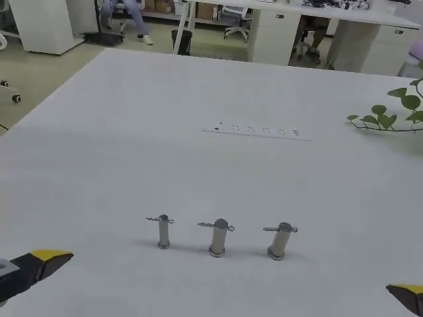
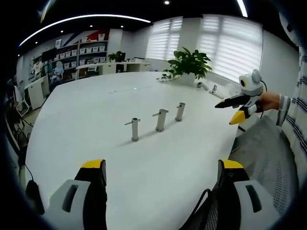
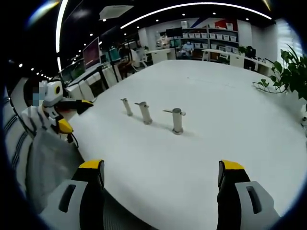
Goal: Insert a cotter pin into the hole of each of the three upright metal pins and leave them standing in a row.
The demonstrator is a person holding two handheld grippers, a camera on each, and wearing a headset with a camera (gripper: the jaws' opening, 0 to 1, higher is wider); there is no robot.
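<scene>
White table [image 1: 198, 119] takes up most of my head view, bare and flat. Plant [image 1: 396, 112] trails onto it at 3 o'clock, at the table's edge. Power strip [image 1: 256, 130] lies flat a bit above centre, at 12 o'clock from the pins and well apart from them.

Left gripper [image 2: 161, 165]: in its own view I see the yellow-tipped jaws spread wide, nothing between them, over the near table edge. In my head view its tip sits at 8 o'clock, clear of the pins. Right gripper [image 3: 160, 165]: jaws also spread wide and empty. Its tip shows at 4 o'clock in my head view, likewise well apart from the row.

Three metal pins stand upright in a row at 6 o'clock of centre in the head view: left pin [image 1: 164, 232], middle pin [image 1: 219, 239], right pin [image 1: 280, 242], each separate from its neighbour. The right one looks slightly tilted.

Each carries a cotter pin crosswise at its top: first cotter pin [image 1: 159, 219], second cotter pin [image 1: 215, 226], third cotter pin [image 1: 279, 229], all sticking out toward 9 o'clock.
</scene>
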